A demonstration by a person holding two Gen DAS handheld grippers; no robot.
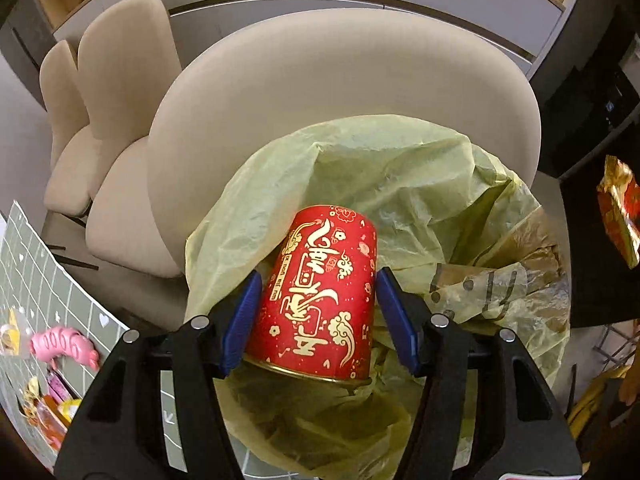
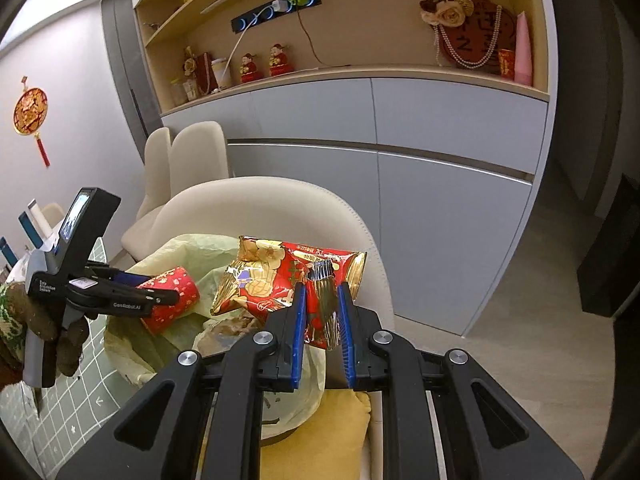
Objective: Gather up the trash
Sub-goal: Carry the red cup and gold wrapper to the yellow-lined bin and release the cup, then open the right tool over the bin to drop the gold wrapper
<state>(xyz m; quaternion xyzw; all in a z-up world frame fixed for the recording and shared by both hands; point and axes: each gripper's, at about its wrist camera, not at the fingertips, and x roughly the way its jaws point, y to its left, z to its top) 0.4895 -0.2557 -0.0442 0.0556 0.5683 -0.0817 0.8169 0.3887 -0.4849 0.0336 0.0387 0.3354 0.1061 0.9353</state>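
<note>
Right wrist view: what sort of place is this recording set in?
Most likely a home dining room: cream upholstered chairs, a wall cabinet whose shelf holds figurines, and a table with a green grid cloth.

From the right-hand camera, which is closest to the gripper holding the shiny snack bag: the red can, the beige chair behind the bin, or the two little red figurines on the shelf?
Measured from the right gripper:
1. Red can, to its left, held in the left gripper over the green bin bag.
2. Beige chair, just behind the bin.
3. Red figurines, far back on the wall shelf.
</note>
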